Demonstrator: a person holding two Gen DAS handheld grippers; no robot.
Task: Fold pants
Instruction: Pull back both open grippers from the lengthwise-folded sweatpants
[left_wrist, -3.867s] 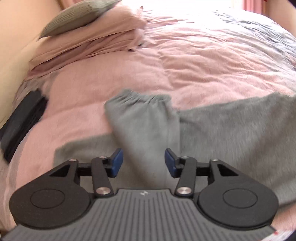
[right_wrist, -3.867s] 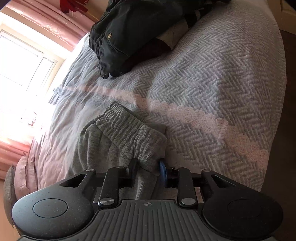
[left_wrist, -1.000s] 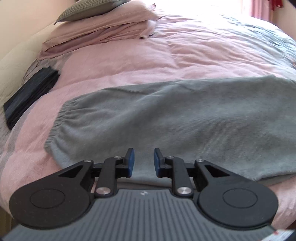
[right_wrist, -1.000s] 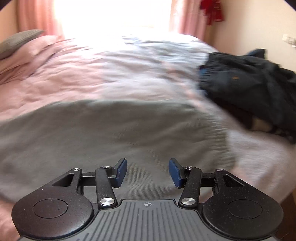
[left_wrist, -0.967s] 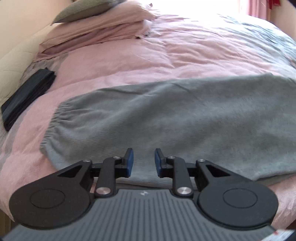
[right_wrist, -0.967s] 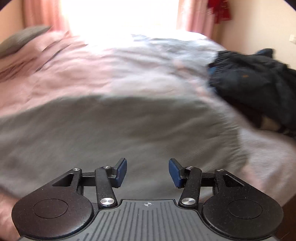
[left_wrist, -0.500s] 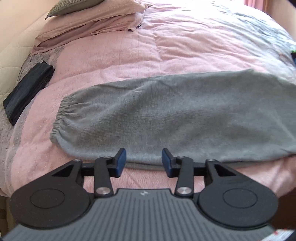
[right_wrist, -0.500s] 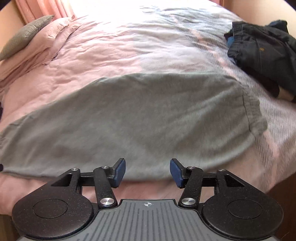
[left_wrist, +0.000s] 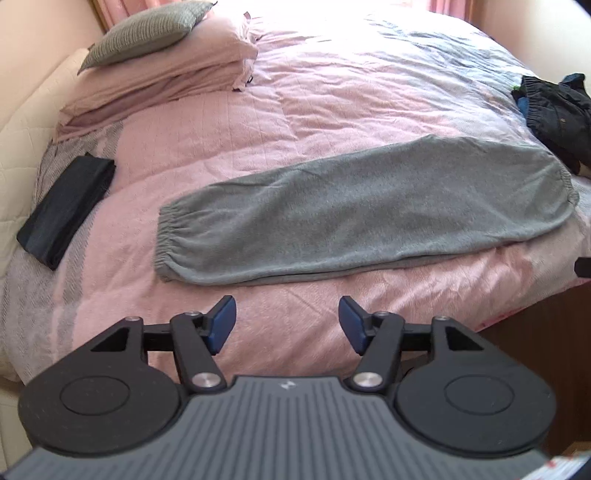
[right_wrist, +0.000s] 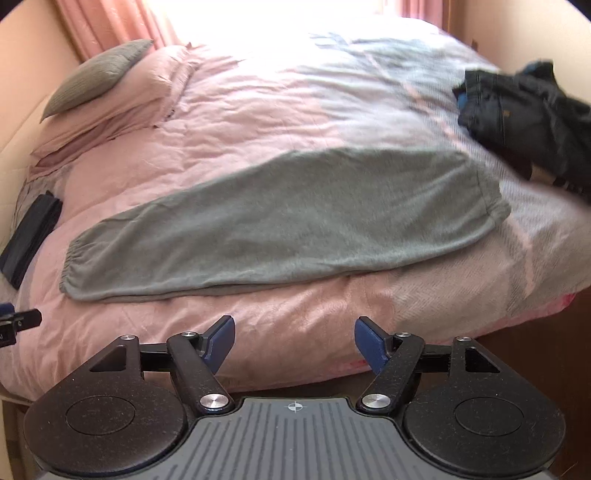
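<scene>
The grey pants (left_wrist: 354, 210) lie flat on the pink bed cover, folded lengthwise with one leg on top of the other. Their cuffs (left_wrist: 166, 240) point left and the waistband (left_wrist: 561, 192) lies at the right. In the right wrist view the same pants (right_wrist: 288, 218) stretch across the bed. My left gripper (left_wrist: 287, 319) hovers above the near edge of the bed, short of the pants; its jaws are opening with nothing between them. My right gripper (right_wrist: 293, 334) hangs over the bed's front edge, jaws likewise opening and empty.
A folded black garment (left_wrist: 66, 210) lies at the left side of the bed. A heap of dark clothes (right_wrist: 524, 114) sits at the far right. Pink pillows and a grey cushion (left_wrist: 144, 33) lie at the head. The bed's front edge (left_wrist: 532, 306) drops to a brown floor.
Both grippers have pulled up and back from the pants and their jaws have widened. The whole length of the folded pants now shows, where before it filled the frames.
</scene>
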